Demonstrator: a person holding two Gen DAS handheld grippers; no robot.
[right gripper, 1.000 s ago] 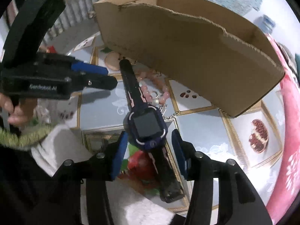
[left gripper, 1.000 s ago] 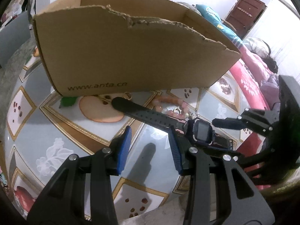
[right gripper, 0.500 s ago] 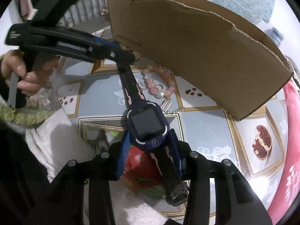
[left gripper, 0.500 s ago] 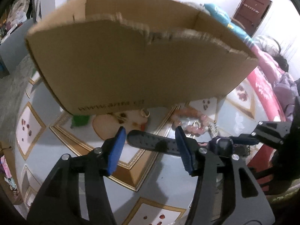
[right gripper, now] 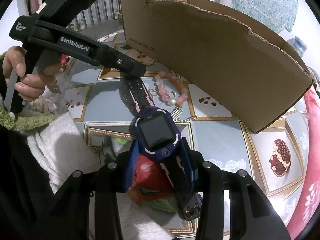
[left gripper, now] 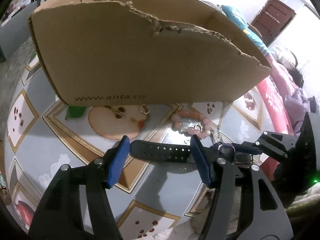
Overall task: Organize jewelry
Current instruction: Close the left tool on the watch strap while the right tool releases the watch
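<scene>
Cardboard forms the single torn-edged box (left gripper: 140,60) at twelve o'clock, its inside hidden from both views. One blue smartwatch (right gripper: 158,132), one pink bead bracelet (left gripper: 192,124), one gold ring (left gripper: 144,108) and one silver chain (right gripper: 181,116) are on or above the patterned tabletop (left gripper: 66,144). Right gripper (right gripper: 160,168) clamps the watch at its case, while left gripper (left gripper: 160,160) is opening, its pads apart around the black strap.

The box (left gripper: 140,56) walls off the far side; bare worktop (left gripper: 60,146) lies open left of the bracelet (left gripper: 192,124).
</scene>
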